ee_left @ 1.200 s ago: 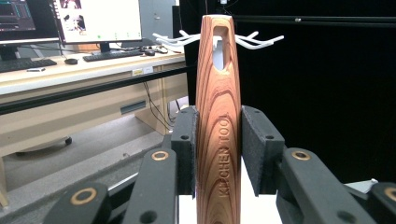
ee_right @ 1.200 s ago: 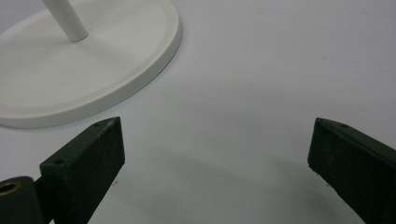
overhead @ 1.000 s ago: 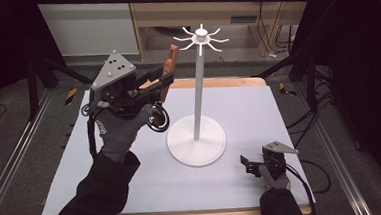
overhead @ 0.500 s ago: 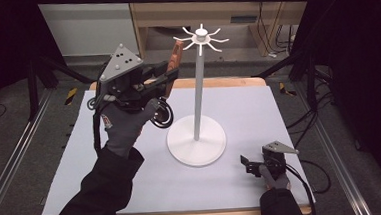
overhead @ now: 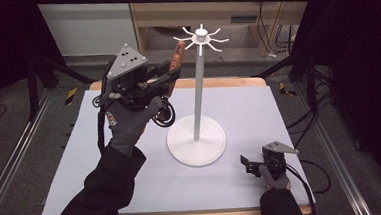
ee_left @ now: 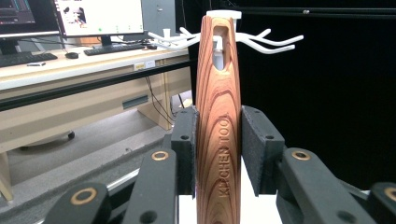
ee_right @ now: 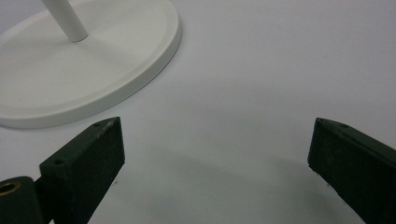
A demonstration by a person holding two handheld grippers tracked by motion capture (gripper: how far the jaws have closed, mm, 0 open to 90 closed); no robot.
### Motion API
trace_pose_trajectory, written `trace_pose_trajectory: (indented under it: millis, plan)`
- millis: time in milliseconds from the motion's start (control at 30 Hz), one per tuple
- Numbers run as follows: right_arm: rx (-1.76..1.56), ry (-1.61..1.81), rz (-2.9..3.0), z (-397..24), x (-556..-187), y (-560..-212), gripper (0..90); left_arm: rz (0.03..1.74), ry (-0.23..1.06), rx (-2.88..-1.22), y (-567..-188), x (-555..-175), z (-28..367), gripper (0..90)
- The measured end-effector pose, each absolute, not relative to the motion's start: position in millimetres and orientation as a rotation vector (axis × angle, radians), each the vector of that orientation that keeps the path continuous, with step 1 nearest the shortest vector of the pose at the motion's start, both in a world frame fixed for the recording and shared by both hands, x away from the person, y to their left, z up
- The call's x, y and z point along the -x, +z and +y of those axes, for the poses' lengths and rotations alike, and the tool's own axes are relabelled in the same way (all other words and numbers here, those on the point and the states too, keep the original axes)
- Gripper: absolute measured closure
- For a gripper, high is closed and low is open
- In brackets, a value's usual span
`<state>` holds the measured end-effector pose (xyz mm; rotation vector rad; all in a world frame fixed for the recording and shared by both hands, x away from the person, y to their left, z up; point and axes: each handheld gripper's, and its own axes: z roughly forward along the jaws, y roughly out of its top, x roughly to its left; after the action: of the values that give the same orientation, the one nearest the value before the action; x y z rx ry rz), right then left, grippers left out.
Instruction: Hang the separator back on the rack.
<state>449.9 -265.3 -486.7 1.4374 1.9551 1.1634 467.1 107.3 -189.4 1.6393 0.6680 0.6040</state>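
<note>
Mat [overhead: 279, 112] (pale grey) covers table [overhead: 237, 80]; desks [ee_left: 70, 70] behind.

I work in a lab: black curtains [overhead: 355, 52], a metal frame rail [overhead: 11, 163], a long wooden desk [ee_left: 70, 88] with computer monitors [ee_left: 98, 16].

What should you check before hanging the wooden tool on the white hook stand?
1. Grip: left hand-held gripper is shut on the wooden handle: ok.
2. Handle's hanging hole faces the hooks and is unblocked: ok.
3. Hole already over a hook: not ok; in the high view the handle is short of the hooks.
4. Stand upright, base flat on the mat: ok.
5. Right hand-held gripper open, low on the mat, clear of the stand: ok.
6. Which hook is nearest: cannot tell.
</note>
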Motion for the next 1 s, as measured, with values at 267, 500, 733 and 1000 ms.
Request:
trace_pose_trajectory:
  millis: [267, 500, 733, 1000]
  plan:
    - [-1.437, 1.164, 1.956, -265.3, -449.9, -486.7, 4.2, 0.668, 0.602, -1.641, -190.3, -471.6, 102.5, 67.8]
    - [-1.435, 1.165, 1.957, -265.3, -449.8, -486.6, 4.2, 0.666, 0.594, -1.635, -191.2, -473.9, 101.3, 67.8]
    - [-1.437, 1.165, 1.958, -265.2, -449.8, -486.7, 4.2, 0.671, 0.589, -1.634, -191.2, -476.0, 100.3, 67.7]
    - [-1.438, 1.166, 1.959, -265.2, -449.8, -486.7, 4.2, 0.669, 0.58, -1.636, -191.7, -479.8, 99.8, 67.7]
